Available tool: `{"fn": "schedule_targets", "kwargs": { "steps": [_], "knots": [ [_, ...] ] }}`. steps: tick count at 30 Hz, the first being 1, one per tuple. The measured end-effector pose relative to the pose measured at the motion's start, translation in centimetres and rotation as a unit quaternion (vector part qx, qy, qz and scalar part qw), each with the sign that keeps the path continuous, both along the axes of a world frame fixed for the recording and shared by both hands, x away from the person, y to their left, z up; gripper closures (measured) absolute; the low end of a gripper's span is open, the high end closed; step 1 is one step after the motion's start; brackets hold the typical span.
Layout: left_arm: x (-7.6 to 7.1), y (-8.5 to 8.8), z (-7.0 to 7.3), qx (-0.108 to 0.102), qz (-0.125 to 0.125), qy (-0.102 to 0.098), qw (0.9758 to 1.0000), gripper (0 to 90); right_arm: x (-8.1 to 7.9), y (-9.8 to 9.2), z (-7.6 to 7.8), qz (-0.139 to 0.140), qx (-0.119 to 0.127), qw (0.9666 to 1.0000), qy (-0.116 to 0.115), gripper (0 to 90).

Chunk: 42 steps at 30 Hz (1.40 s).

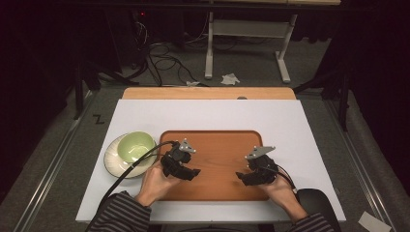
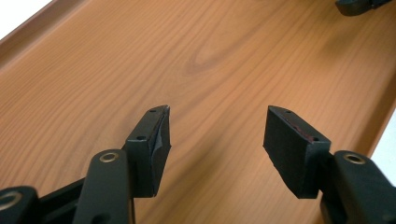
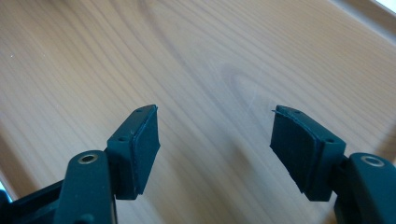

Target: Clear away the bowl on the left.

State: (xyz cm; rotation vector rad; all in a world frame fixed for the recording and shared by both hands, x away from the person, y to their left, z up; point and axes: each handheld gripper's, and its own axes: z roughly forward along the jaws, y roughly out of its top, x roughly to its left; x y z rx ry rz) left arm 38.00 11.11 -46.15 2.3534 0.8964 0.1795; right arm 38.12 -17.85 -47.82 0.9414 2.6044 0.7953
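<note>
**Both claws open over the wooden tray, nothing held**

The left gripper (image 1: 192, 172) has its jaws wide apart, and there is nothing between them. In the left gripper view the two black pads (image 2: 156, 140) stand over bare wood grain of the tray (image 2: 233, 60); I cannot tell if they touch the wood or stay just above it. The right gripper (image 1: 244, 176) is released in the same way, its jaws spread and empty, with only pale wood under them in the right gripper view. The two claws point toward each other across the middle of the tray (image 1: 217, 145), well apart.

The tray is brown, rectangular with round corners and a low raised rim, and its surface between the claws is bare. It lies on a white board (image 1: 212, 113). Beside the left gripper, on its outer side and off the tray, a light green bowl (image 1: 136, 146) sits on a white plate (image 1: 112, 157). The left gripper's cable (image 1: 126, 170) passes over the plate's edge.
</note>
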Motion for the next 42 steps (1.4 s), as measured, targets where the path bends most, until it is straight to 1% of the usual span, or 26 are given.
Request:
{"fn": "schedule_targets", "kwargs": {
  "steps": [3, 5, 6, 15, 17, 19, 22, 27, 30, 35, 36, 39, 42],
  "knots": [
    [0.1, 0.0, -0.2, 0.005, 0.003, 0.000, 1.0000, 39.8, -0.1, 0.1, -0.1, 0.001, -0.002, 1.0000, 0.003, 33.8],
    [0.1, -0.1, -0.2, 0.003, 0.003, 0.001, 1.0000, 39.4, -0.1, 0.1, 0.0, 0.002, -0.004, 1.0000, 0.002, 33.7],
    [0.1, 0.0, -0.2, 0.003, 0.003, 0.000, 1.0000, 39.4, -0.1, 0.1, 0.0, -0.001, -0.003, 1.0000, -0.003, 33.0],
    [0.4, 0.2, -0.1, 0.003, 0.009, 0.001, 1.0000, 39.0, -0.2, 0.0, -0.1, 0.003, -0.006, 1.0000, 0.003, 32.5],
    [0.3, 0.3, 0.0, -0.001, 0.011, -0.003, 0.9999, 38.9, -0.3, 0.2, -0.2, 0.006, -0.009, 0.9999, 0.004, 32.6],
    [0.3, 0.4, 0.1, 0.000, 0.011, -0.006, 0.9999, 38.7, -0.3, 0.2, -0.2, 0.006, -0.013, 0.9999, 0.005, 32.5],
    [0.1, 0.4, 0.1, 0.007, 0.011, -0.014, 0.9998, 38.8, -0.4, 0.3, -0.2, 0.007, -0.013, 0.9999, 0.004, 32.6],
    [0.1, 0.4, 0.2, 0.005, 0.013, -0.017, 0.9998, 39.3, -0.5, 0.4, -0.2, 0.013, -0.016, 0.9998, 0.001, 32.7],
    [0.2, 0.5, 0.4, 0.005, 0.014, -0.019, 0.9997, 39.8, -0.4, 0.3, -0.2, 0.009, -0.011, 0.9999, 0.004, 32.6],
    [0.1, 0.7, 0.5, 0.007, 0.016, -0.025, 0.9995, 39.9, -0.5, 0.4, -0.2, 0.011, -0.015, 0.9998, 0.004, 32.7],
    [0.0, 0.8, 0.7, 0.004, 0.018, -0.030, 0.9994, 39.9, -0.5, 0.3, -0.2, 0.010, -0.015, 0.9998, 0.004, 32.7],
    [0.0, 1.0, 0.9, -0.001, 0.022, -0.033, 0.9992, 39.8, -0.5, 0.2, -0.2, 0.008, -0.010, 0.9999, 0.004, 32.7],
    [0.1, 1.2, 0.9, -0.002, 0.026, -0.034, 0.9991, 39.9, -0.4, 0.3, -0.2, 0.009, -0.012, 0.9999, 0.005, 32.7]
  ]
}}
